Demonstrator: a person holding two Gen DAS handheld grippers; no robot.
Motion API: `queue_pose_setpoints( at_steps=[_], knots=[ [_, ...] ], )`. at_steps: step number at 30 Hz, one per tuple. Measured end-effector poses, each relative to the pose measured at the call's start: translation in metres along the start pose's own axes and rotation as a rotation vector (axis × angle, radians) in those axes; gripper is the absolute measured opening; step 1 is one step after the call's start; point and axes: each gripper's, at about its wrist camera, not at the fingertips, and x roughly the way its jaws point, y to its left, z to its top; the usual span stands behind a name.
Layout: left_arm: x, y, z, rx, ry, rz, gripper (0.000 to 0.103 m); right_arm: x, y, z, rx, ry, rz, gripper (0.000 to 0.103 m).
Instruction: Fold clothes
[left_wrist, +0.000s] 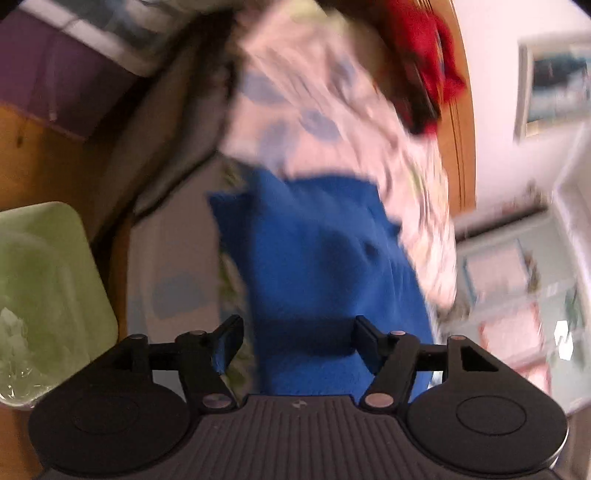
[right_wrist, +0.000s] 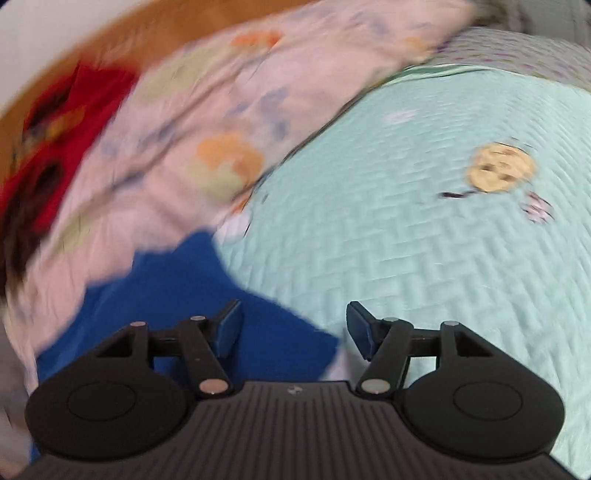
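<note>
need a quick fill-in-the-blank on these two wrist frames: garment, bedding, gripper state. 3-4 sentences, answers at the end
1. The garment lying in front of both grippers is ____ in colour.
2. The quilted bedspread under it is pale ____.
3. The left gripper and the right gripper both have their jaws ____, with nothing clamped.
4. The cloth by the wooden headboard is ____.

Missing words: blue; green; open; red

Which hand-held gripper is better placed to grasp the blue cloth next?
Probably the left hand-held gripper: the blue cloth lies straight ahead between its open jaws. The right hand-held gripper faces only a corner.
</note>
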Motion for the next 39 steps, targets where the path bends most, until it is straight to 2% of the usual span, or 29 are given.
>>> queue_pose_setpoints(
  at_steps=[2, 4, 6, 7, 9, 10, 11, 12, 13, 14, 15, 16, 17, 18, 20, 21, 25, 28, 29, 30, 32, 33, 34, 35, 36, 37, 39],
  knots=[
    [-0.018, 0.002, -0.002, -0.016, -0.093, 0.063, 0.066, -0.022, 0.000, -0.003, 0.005, -0.067, -0.010, 0.064],
    [-0.032, -0.006, -0.005, 0.039, -0.176, 0.065, 0.066, -0.044, 0.001, -0.007, 0.004, -0.132, -0.015, 0.064],
    [-0.035, -0.032, -0.010, 0.117, -0.174, -0.031, 0.067, -0.059, 0.014, -0.010, -0.009, -0.131, 0.086, 0.065],
    [-0.030, -0.047, -0.013, 0.158, -0.137, -0.085, 0.070, -0.062, 0.021, -0.013, 0.014, -0.099, 0.185, 0.066],
    [-0.013, -0.074, -0.019, 0.227, -0.037, -0.173, 0.096, -0.059, 0.035, -0.019, 0.081, -0.003, 0.389, 0.076],
    [0.006, -0.082, -0.022, 0.243, 0.025, -0.171, 0.099, -0.048, 0.039, -0.025, 0.115, 0.082, 0.467, 0.078],
    [0.028, -0.084, -0.025, 0.253, 0.072, -0.129, 0.098, -0.036, 0.044, -0.031, 0.149, 0.173, 0.542, 0.078],
    [0.047, -0.084, -0.030, 0.294, 0.094, -0.059, 0.095, -0.025, 0.042, -0.035, 0.155, 0.220, 0.511, 0.069],
    [0.052, -0.090, -0.034, 0.354, 0.070, -0.018, 0.095, -0.015, 0.040, -0.040, 0.155, 0.255, 0.453, 0.052],
    [0.054, -0.096, -0.039, 0.416, 0.040, 0.019, 0.095, -0.005, 0.037, -0.044, 0.155, 0.290, 0.394, 0.009],
    [0.049, -0.103, -0.040, 0.422, 0.033, 0.033, 0.095, -0.010, 0.027, -0.046, 0.209, 0.274, 0.369, 0.002],
    [0.043, -0.109, -0.041, 0.421, 0.029, 0.044, 0.095, -0.027, 0.013, -0.047, 0.283, 0.224, 0.392, 0.005],
    [0.033, -0.109, -0.041, 0.407, 0.016, 0.033, 0.095, -0.046, 0.002, -0.049, 0.318, 0.170, 0.391, 0.018],
    [0.024, -0.104, -0.043, 0.394, 0.003, 0.022, 0.095, -0.066, -0.008, -0.049, 0.316, 0.126, 0.371, 0.039],
    [0.011, -0.090, -0.049, 0.376, -0.008, 0.077, 0.095, -0.108, -0.033, -0.057, 0.275, 0.095, 0.333, 0.062],
    [0.000, -0.084, -0.056, 0.374, -0.008, 0.101, 0.095, -0.126, -0.047, -0.067, 0.278, 0.101, 0.322, 0.067],
    [-0.050, -0.064, -0.107, 0.382, 0.020, 0.133, 0.095, -0.200, -0.107, -0.122, 0.316, 0.142, 0.266, 0.069],
    [-0.072, -0.061, -0.148, 0.413, 0.099, 0.145, 0.095, -0.261, -0.127, -0.176, 0.265, 0.117, 0.127, 0.069],
    [-0.080, -0.070, -0.163, 0.475, 0.098, 0.148, 0.095, -0.281, -0.133, -0.195, 0.245, 0.107, 0.080, 0.069],
    [-0.089, -0.081, -0.177, 0.542, 0.093, 0.150, 0.094, -0.310, -0.127, -0.209, 0.143, 0.052, 0.002, 0.069],
    [-0.118, -0.120, -0.212, 0.757, -0.005, 0.126, 0.095, -0.370, -0.104, -0.237, -0.112, -0.090, -0.168, 0.070],
    [-0.134, -0.145, -0.230, 0.870, -0.065, 0.093, 0.103, -0.397, -0.093, -0.251, -0.226, -0.168, -0.250, 0.081],
    [-0.147, -0.167, -0.245, 0.963, -0.115, 0.060, 0.102, -0.425, -0.083, -0.264, -0.321, -0.246, -0.332, 0.091],
    [-0.162, -0.188, -0.262, 1.036, -0.156, 0.022, 0.103, -0.446, -0.080, -0.272, -0.351, -0.283, -0.384, 0.102],
    [-0.175, -0.210, -0.277, 1.088, -0.179, -0.026, 0.103, -0.465, -0.079, -0.278, -0.366, -0.310, -0.428, 0.103],
    [-0.186, -0.230, -0.289, 1.116, -0.176, -0.080, 0.103, -0.484, -0.084, -0.282, -0.343, -0.313, -0.437, 0.103],
    [-0.210, -0.258, -0.314, 1.153, -0.139, -0.231, 0.103, -0.519, -0.097, -0.290, -0.274, -0.322, -0.445, 0.103]
  ],
)
